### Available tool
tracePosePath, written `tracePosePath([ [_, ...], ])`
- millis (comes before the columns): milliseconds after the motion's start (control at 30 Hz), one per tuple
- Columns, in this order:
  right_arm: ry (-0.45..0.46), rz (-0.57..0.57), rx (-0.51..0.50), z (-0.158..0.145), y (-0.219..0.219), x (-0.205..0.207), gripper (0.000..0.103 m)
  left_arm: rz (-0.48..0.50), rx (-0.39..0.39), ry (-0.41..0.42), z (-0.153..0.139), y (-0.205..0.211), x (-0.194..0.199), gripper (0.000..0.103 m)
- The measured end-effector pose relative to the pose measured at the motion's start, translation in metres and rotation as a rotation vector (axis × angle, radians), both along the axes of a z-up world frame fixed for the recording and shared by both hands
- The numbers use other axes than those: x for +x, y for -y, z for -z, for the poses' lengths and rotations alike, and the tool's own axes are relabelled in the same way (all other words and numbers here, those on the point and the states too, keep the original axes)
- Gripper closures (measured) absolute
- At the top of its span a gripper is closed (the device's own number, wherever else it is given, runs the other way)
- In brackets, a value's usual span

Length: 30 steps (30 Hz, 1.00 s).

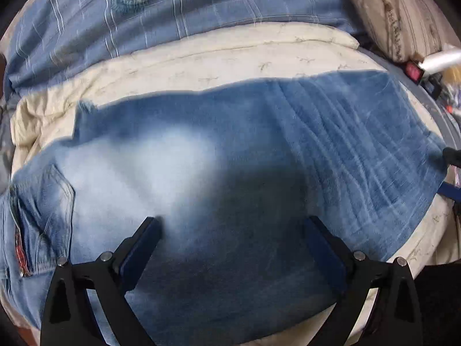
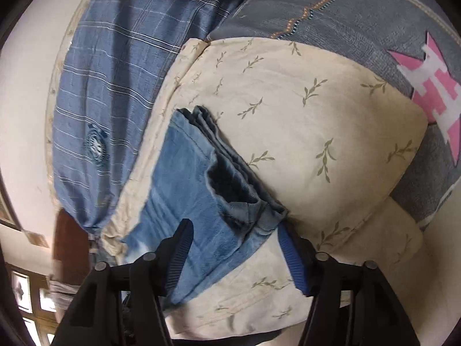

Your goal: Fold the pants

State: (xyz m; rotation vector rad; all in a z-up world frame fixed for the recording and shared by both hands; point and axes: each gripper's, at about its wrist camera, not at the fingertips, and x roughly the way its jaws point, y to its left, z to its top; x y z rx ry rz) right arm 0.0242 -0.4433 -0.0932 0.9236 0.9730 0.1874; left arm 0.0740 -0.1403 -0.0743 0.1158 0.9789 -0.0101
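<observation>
The left tool (image 1: 233, 227) points forward and down, its two black arms rising from the bottom corners of its own view. Its blue-padded fingers (image 1: 144, 242) stand wide apart, with nothing caught between them. Both fingertips hang at about the same height, so the tool sits level.

The right tool (image 2: 234, 230) also reaches forward from the bottom of its view, its jaws spread wide. The left finger (image 2: 180, 248) shows a ribbed blue pad turned inward; the right finger (image 2: 291, 256) shows the same ribbed blue face. Neither pad presses on anything. No hand or wrist of the person shows in either view.
</observation>
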Motion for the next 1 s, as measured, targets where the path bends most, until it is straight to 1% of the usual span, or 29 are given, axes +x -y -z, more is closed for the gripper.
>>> tracePosePath([
  [33,-0.005,-0.001,-0.024,-0.001,-0.002,0.001,0.047,0.001,0.008,-0.007,0.001,0.001,0.001,0.002],
  [67,-0.012,-0.006,-0.058,-0.004,-0.004,0.002,0.049,-0.005,-0.005,-0.017,-0.001,0.001,0.003,0.002],
  [133,-0.015,-0.015,-0.098,-0.009,-0.008,0.002,0.049,-0.001,-0.033,-0.027,-0.004,-0.001,0.004,0.003],
  [167,-0.014,-0.022,-0.107,-0.011,-0.009,0.003,0.047,-0.003,-0.041,-0.018,-0.008,-0.002,0.003,0.003],
  [200,-0.024,-0.023,-0.112,-0.011,-0.01,0.004,0.044,-0.01,-0.056,0.01,-0.014,-0.004,0.0,0.003],
  [233,-0.04,-0.015,-0.1,-0.01,-0.009,0.004,0.043,-0.015,-0.064,0.031,-0.019,-0.006,-0.001,0.003],
  [300,-0.041,-0.005,-0.065,-0.006,-0.006,0.004,0.041,-0.013,-0.066,0.046,-0.023,-0.005,-0.002,0.003],
  [333,-0.042,0.0,-0.05,-0.004,-0.005,0.005,0.041,-0.005,-0.056,0.035,-0.02,-0.004,-0.001,0.003],
  [400,-0.039,0.01,-0.023,-0.001,-0.001,0.005,0.04,0.006,-0.013,-0.024,0.0,0.001,0.003,0.003],
  [433,-0.027,0.006,-0.032,-0.003,-0.002,0.005,0.04,0.006,-0.01,-0.006,0.004,0.0,0.001,0.002],
  [467,-0.017,-0.006,-0.06,-0.005,-0.004,0.006,0.044,0.002,-0.011,0.009,0.004,0.0,-0.001,0.001],
  [500,-0.018,-0.011,-0.083,-0.006,-0.005,0.006,0.059,-0.001,-0.009,0.007,0.004,0.0,-0.002,0.001],
  [533,-0.02,-0.009,-0.113,-0.008,-0.006,0.006,0.069,-0.003,-0.005,0.001,0.003,0.0,-0.001,0.001],
  [567,-0.021,-0.012,-0.126,-0.009,-0.006,0.007,0.072,0.001,0.0,-0.005,0.003,0.0,0.001,0.001],
  [633,-0.025,-0.025,-0.142,-0.011,-0.008,0.007,0.074,0.009,0.007,-0.006,0.003,0.0,0.002,0.001],
  [733,0.003,-0.035,-0.195,-0.024,-0.015,0.007,0.077,0.005,0.011,-0.002,0.003,-0.001,0.004,0.001],
  [767,0.012,-0.039,-0.214,-0.029,-0.018,0.007,0.078,0.003,0.006,-0.007,0.001,0.002,-0.001,0.001],
  [833,0.023,-0.046,-0.242,-0.035,-0.022,0.007,0.078,-0.004,-0.034,-0.02,-0.009,-0.003,-0.003,0.006],
  [867,0.025,-0.052,-0.255,-0.036,-0.022,0.007,0.078,-0.012,-0.044,-0.002,-0.015,-0.007,-0.005,0.006],
  [933,0.028,-0.056,-0.249,-0.034,-0.02,0.008,0.078,-0.018,-0.044,0.039,-0.026,-0.012,-0.012,0.006],
  [1000,-0.009,-0.054,-0.218,-0.024,-0.014,0.01,0.075,-0.001,-0.005,0.027,-0.022,-0.009,-0.012,0.006],
])
